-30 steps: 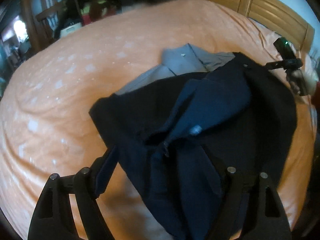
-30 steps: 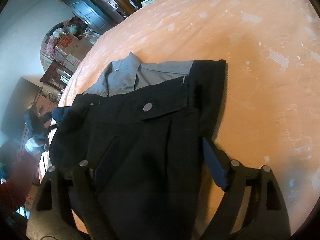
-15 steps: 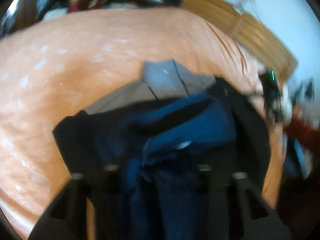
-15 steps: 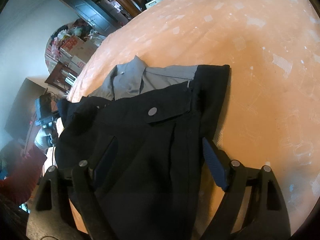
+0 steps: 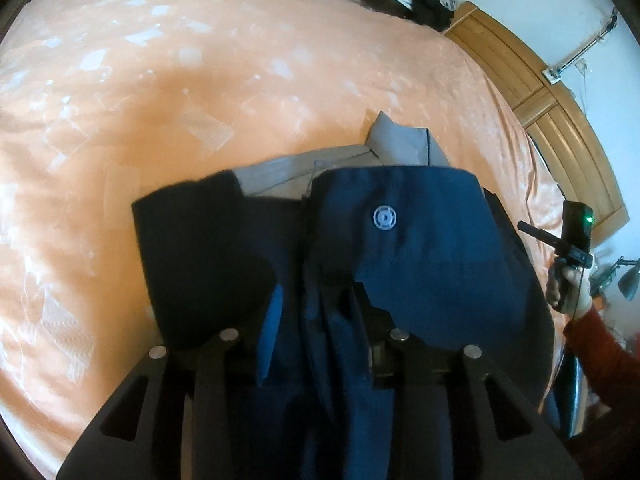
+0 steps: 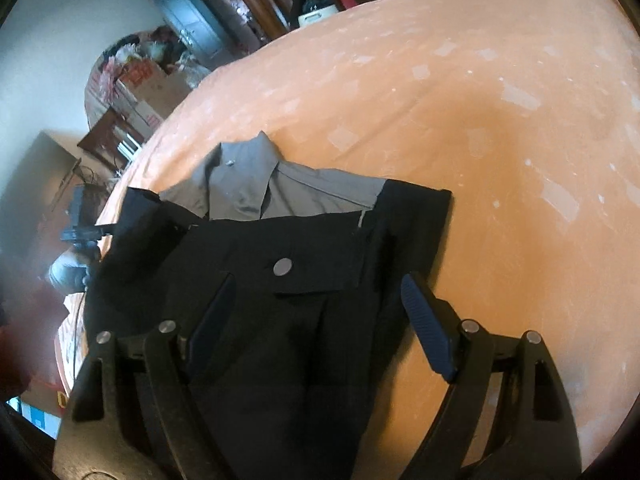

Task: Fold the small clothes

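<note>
One dark navy shirt (image 5: 420, 264) with a grey collar (image 6: 244, 180) is lying on the orange bedspread (image 5: 160, 100), two snap buttons showing, one per view. The left gripper (image 5: 316, 320) is pinching a raised fold of the shirt between its two fingers. The right gripper (image 6: 316, 320) is hanging over the shirt's near right part, jaws spread wide, holding nothing.
</note>
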The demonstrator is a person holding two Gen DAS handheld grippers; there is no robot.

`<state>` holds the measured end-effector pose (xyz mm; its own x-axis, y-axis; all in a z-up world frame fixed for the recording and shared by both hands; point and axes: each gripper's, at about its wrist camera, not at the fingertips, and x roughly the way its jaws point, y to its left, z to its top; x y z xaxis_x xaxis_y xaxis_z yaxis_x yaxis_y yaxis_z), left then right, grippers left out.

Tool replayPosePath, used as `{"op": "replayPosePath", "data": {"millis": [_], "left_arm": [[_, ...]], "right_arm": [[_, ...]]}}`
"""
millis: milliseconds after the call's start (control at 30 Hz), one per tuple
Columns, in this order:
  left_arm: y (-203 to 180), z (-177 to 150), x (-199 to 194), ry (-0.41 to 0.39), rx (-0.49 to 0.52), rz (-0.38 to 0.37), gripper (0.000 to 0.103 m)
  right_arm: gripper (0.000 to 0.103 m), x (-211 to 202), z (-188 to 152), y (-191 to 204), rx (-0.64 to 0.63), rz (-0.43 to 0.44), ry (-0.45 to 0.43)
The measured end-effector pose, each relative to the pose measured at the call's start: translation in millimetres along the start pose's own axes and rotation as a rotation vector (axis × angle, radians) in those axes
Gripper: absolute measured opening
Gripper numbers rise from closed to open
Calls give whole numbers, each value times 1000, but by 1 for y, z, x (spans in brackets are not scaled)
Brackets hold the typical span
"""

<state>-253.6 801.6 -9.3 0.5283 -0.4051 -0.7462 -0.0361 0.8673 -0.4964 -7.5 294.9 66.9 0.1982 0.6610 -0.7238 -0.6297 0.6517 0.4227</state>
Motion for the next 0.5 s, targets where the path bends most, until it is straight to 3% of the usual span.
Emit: {"op": "replayPosePath", "data": {"millis": [133,200,267,300,400,500], "left_arm": [[2,-4,-2,-21,-5,4,42],[2,-6,-2,-30,-12,6,44],[1,-5,-2,-37,-21,10,45],[0,-6,-2,-39,-22,15,45],[-6,-10,-10,-52,-18,51,45],[-5,-21,-28,-101,-45,81,45]], "right_arm": [[80,25,8,-6,-3,-13,49],[66,44,6,-11,8,-18,108],[18,49,6,-8,2,-31,115],[7,40,9,-4,-3,-35,78],[7,-1,22,1,-9,12,-83],[7,12,24,-36,80,-37,-54]]}}
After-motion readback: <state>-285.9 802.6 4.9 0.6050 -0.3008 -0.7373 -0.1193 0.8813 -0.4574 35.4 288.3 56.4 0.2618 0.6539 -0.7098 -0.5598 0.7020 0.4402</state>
